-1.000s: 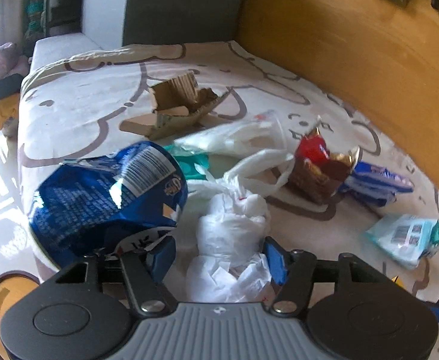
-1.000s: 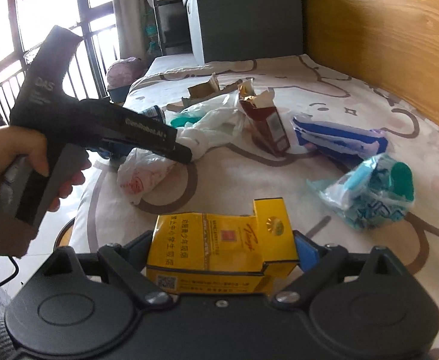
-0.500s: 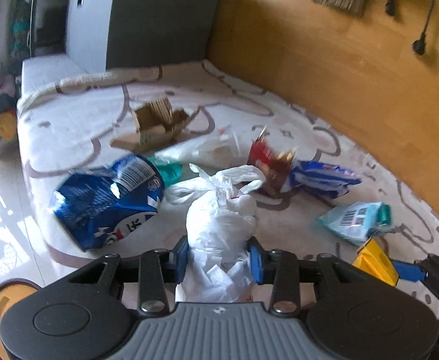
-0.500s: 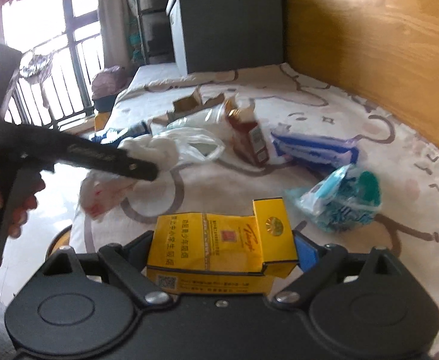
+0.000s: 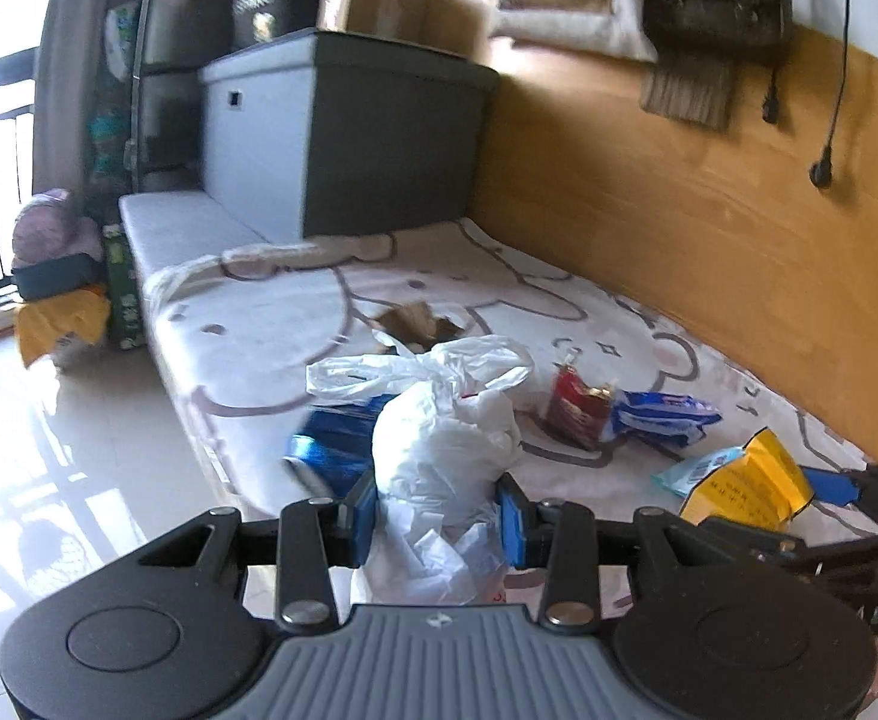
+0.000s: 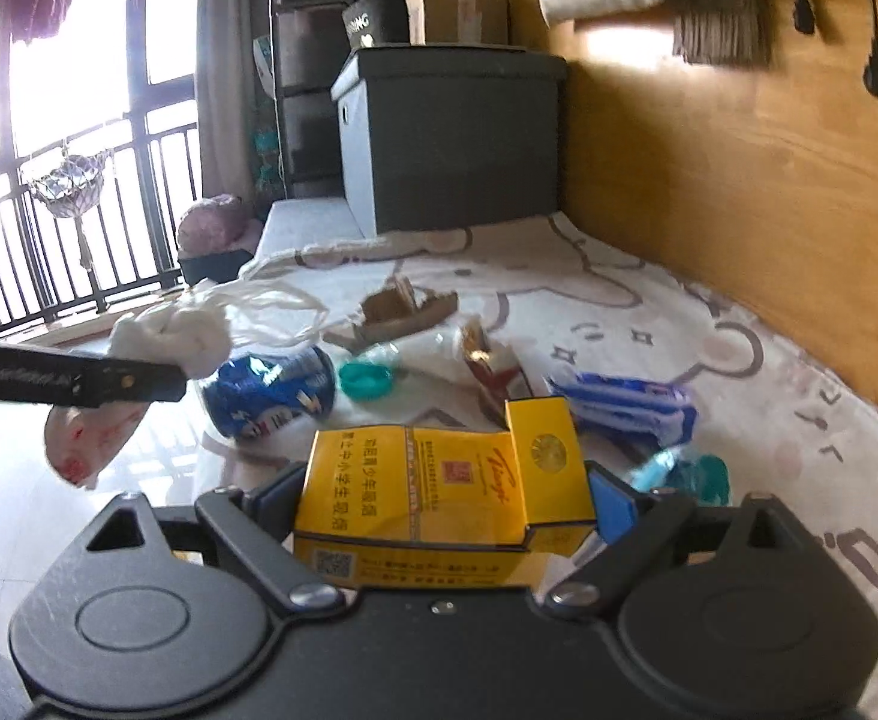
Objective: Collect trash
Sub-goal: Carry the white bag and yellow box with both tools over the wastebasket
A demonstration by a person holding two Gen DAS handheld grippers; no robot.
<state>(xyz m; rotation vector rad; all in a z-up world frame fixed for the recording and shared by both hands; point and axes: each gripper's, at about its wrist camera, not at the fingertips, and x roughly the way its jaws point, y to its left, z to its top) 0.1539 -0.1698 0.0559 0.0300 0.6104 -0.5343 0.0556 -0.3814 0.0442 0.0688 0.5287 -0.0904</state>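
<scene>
My left gripper (image 5: 437, 510) is shut on a crumpled white plastic bag (image 5: 439, 438) and holds it in the air beside the bed's edge; the bag also shows in the right wrist view (image 6: 169, 336). My right gripper (image 6: 439, 501) is shut on a yellow carton (image 6: 439, 480), which also shows in the left wrist view (image 5: 751, 483). On the patterned bed cover (image 6: 649, 300) lie a blue chip bag (image 6: 268, 393), a red packet (image 5: 577, 411), a blue wrapper (image 6: 625, 405), a teal pack (image 6: 688, 477) and torn cardboard (image 6: 403, 312).
A wooden wall panel (image 5: 709, 228) runs along the right of the bed. A grey storage box (image 5: 343, 132) stands at the bed's far end. Glossy tiled floor (image 5: 49, 450) is to the left, with a balcony railing (image 6: 67, 252) beyond.
My left gripper closed on the white bag, lifted it off the bed and drew back from the trash. My right gripper rose and drew back with the yellow carton.
</scene>
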